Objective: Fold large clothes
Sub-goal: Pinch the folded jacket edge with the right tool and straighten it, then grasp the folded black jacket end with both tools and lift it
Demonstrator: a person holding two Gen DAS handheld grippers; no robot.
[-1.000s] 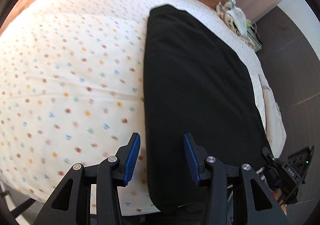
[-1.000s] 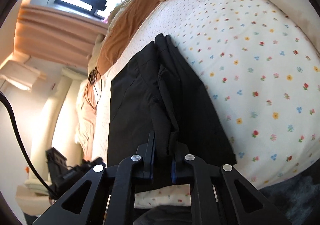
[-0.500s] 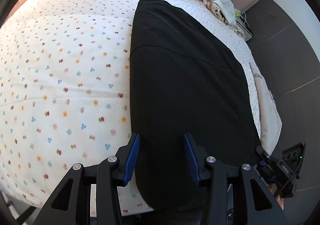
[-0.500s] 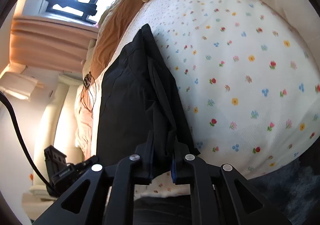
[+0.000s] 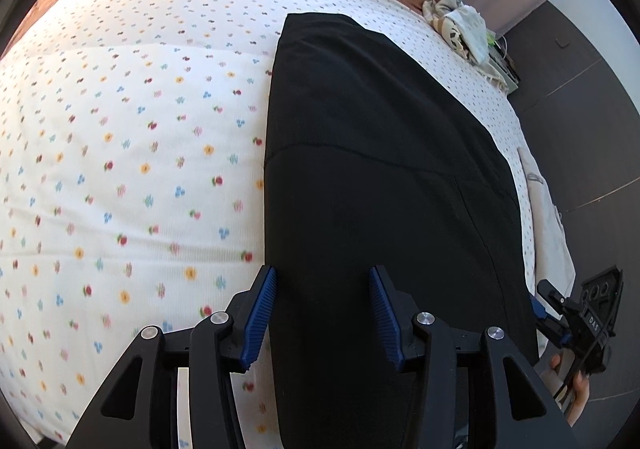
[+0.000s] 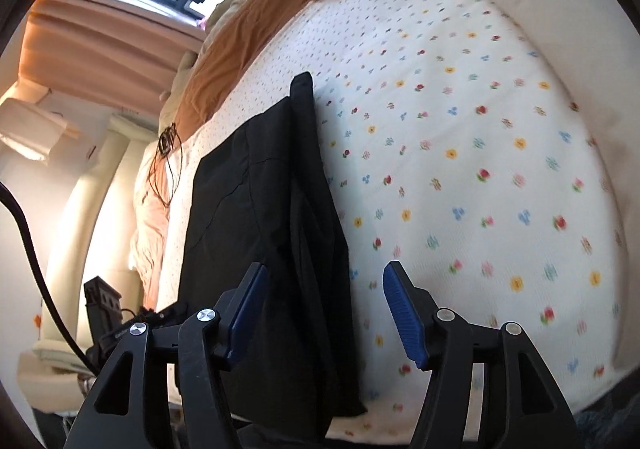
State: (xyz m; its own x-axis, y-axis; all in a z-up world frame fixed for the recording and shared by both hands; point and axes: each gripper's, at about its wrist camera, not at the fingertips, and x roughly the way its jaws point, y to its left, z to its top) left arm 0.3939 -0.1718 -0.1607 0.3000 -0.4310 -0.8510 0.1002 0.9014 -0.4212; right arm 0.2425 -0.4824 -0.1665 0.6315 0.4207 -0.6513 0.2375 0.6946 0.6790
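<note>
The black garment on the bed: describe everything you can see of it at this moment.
The black garment is a plain, matte, soft-looking fabric, folded lengthwise into a long panel lying flat on the flowered sheet. A curved seam crosses it. In the right wrist view its layers overlap unevenly, one narrow strip sticking out at the far end. Its near end reaches the bed's edge. Neither hand-held gripper presses on it: the left is open over it, the right is opening.

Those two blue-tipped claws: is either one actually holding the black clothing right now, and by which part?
Neither holds it. The right gripper is opening, its pads clear of the black garment's edge; the left gripper hangs open over the cloth.
</note>
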